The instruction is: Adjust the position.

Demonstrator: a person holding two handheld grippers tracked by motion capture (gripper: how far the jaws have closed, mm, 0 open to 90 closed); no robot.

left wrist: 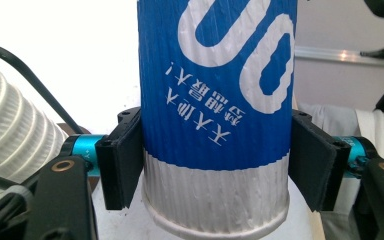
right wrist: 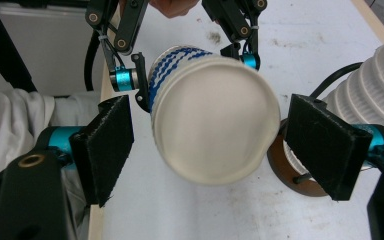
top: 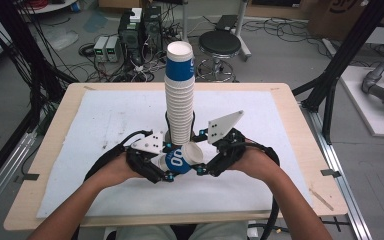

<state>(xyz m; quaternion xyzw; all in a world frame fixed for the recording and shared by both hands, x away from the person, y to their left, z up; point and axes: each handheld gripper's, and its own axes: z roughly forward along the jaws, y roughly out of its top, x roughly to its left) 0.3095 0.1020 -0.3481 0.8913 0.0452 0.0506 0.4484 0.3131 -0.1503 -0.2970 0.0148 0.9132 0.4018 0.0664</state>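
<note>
- Left gripper [top: 166, 170]: jaws clamped on a single blue-and-white paper cup [top: 179, 159]; in the left gripper view both pads [left wrist: 125, 160] are pressed against the cup wall [left wrist: 215, 100], low on the blue band.
- Cup is held lying on its side above the white mat [top: 105, 125], just in front of the foot of the cup stack [top: 180, 95], open mouth turned toward the right gripper [top: 200, 165].
- Cup top is cut off by the frame edge in the left gripper view; print is seen upside down and only partly legible.
- Right gripper: jaws wide, nothing gripped; in the right gripper view the pads [right wrist: 105, 145] stand either side of the cup's open end [right wrist: 212, 125]. A clear gap is seen on the left; contact on the right cannot be told.
- Inside of the cup is blurred there; whether more than one cup is nested cannot be made out.
- Stack base is hidden behind grippers and cup in the high view; a brown ring [right wrist: 285, 170] is partly seen at its foot in the right gripper view, half covered by the right pad.
- Stack is cut off at the frame edge in both gripper views.
- Table [top: 50, 135] front edge is partly covered by the forearms.
</note>
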